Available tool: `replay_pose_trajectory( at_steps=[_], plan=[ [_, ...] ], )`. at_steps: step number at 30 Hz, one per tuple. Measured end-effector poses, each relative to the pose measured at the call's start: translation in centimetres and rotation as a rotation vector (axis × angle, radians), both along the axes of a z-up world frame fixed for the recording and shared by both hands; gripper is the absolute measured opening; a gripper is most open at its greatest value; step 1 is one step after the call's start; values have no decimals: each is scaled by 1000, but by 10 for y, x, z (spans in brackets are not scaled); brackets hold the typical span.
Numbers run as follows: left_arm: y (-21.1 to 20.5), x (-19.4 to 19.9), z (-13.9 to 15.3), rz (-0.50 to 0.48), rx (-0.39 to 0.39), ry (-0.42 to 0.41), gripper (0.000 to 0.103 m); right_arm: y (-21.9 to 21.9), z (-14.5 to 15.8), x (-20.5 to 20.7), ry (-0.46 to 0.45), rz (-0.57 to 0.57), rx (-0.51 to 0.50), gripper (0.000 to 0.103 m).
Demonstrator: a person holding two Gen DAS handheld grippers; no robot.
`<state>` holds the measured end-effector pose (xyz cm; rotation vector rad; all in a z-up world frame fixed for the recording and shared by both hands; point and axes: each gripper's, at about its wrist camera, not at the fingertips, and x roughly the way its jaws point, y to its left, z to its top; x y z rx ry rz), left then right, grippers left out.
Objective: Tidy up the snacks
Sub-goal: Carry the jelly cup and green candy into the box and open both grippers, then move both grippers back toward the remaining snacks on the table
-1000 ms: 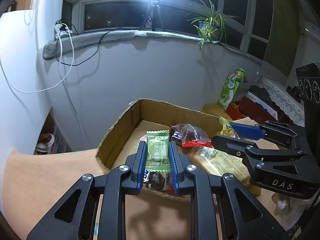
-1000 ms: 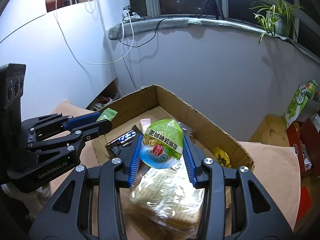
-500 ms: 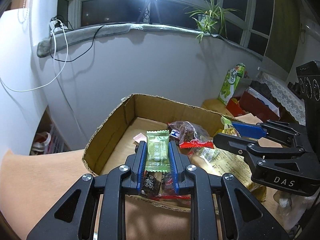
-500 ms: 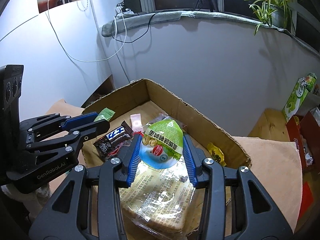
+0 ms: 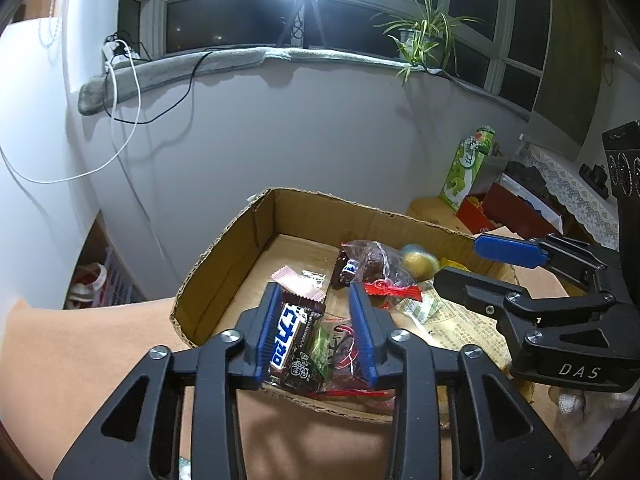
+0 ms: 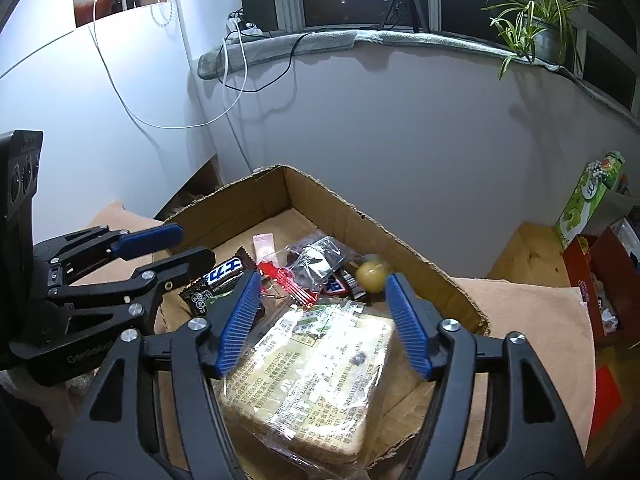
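Observation:
A cardboard box (image 5: 224, 248) (image 6: 248, 204) holds the snacks. My left gripper (image 5: 318, 320) hovers over its near edge, jaws opening, nothing pressed between the pads. A small green candy (image 5: 320, 346) lies blurred below it, beside a dark chocolate bar (image 5: 288, 332) (image 6: 220, 276). My right gripper (image 6: 322, 284) hangs over the box, jaws opening wide and empty. A round jelly cup (image 6: 372, 276) (image 5: 416, 260), blurred, sits low in the box by the right wall. A large clear bread packet (image 6: 312, 376) lies under the right gripper. Each view also catches the other gripper: left gripper (image 6: 180, 246), right gripper (image 5: 500, 264).
More wrapped snacks sit mid-box: a pink sachet (image 5: 298, 284), a dark bun in a clear bag (image 5: 372, 264). An orange cloth (image 5: 80, 352) covers the table. A green carton (image 5: 466, 168) and red boxes (image 5: 516, 208) stand to the right. A white wall rises just behind the box.
Both grippers have spread their jaws. The green candy has dropped from the left one and the jelly cup from the right one, both into the box.

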<state>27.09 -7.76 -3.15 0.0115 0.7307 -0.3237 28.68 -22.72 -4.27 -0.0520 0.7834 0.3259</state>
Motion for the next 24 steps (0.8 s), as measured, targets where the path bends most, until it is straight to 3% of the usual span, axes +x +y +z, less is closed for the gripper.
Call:
replay_pose_trajectory(
  at_steps=[1,3,7,24],
  plan=[
    [0,0,0,2,0,-1,46,0,0,0,-1,-3,-1,70],
    [0,-1,1,3,4,-6,48,-1,0,0,-2,-9,-2,71],
    [-1,-3,0,3,16,-6,53,-4,2,-2,-14,-27,-4,92],
    [12,-26,20,28,8,-36,57,3,21,-27,-45,-35,-4,92]
  ],
)
